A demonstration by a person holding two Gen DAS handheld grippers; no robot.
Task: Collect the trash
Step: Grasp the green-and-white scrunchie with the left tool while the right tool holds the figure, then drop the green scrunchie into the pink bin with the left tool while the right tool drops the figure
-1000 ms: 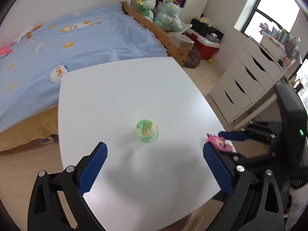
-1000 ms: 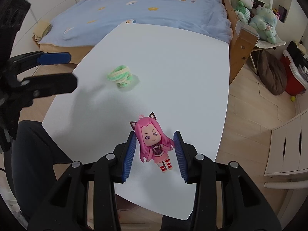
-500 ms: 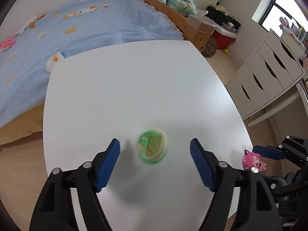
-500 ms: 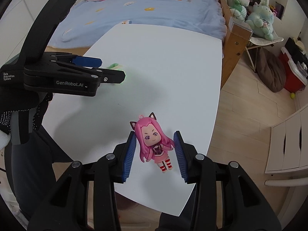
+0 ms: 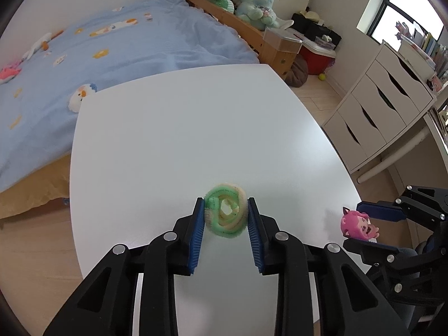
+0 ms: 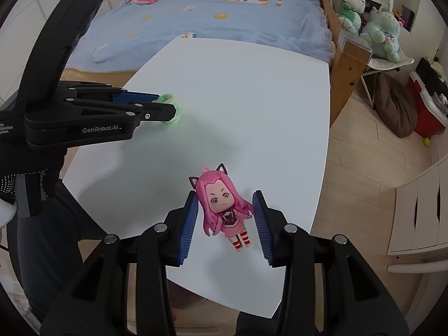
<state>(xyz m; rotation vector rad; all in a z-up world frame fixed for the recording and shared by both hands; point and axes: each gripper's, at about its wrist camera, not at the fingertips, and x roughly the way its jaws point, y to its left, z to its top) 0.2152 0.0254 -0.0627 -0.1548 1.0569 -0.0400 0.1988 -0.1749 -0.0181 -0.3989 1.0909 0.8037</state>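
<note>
A fuzzy green and cream coil (image 5: pixel 226 212) sits on the white table (image 5: pixel 179 128). My left gripper (image 5: pixel 225 217) is shut on the coil, one blue pad on each side. The coil also shows in the right wrist view (image 6: pixel 171 112), partly hidden by the left gripper (image 6: pixel 156 106). My right gripper (image 6: pixel 226 218) is shut on a pink-haired doll figure (image 6: pixel 222 204) and holds it above the table's near right edge. The doll also shows in the left wrist view (image 5: pixel 358 225).
A bed with a blue cover (image 5: pixel 106 53) stands beyond the table. Plush toys (image 5: pixel 252 11) sit by its wooden frame. A white drawer unit (image 5: pixel 386 100) stands to the right, and a red box (image 6: pixel 425 112) is on the wood floor.
My left gripper came down over the coil and its jaws closed from wide open onto it. The right gripper has stayed still with the doll.
</note>
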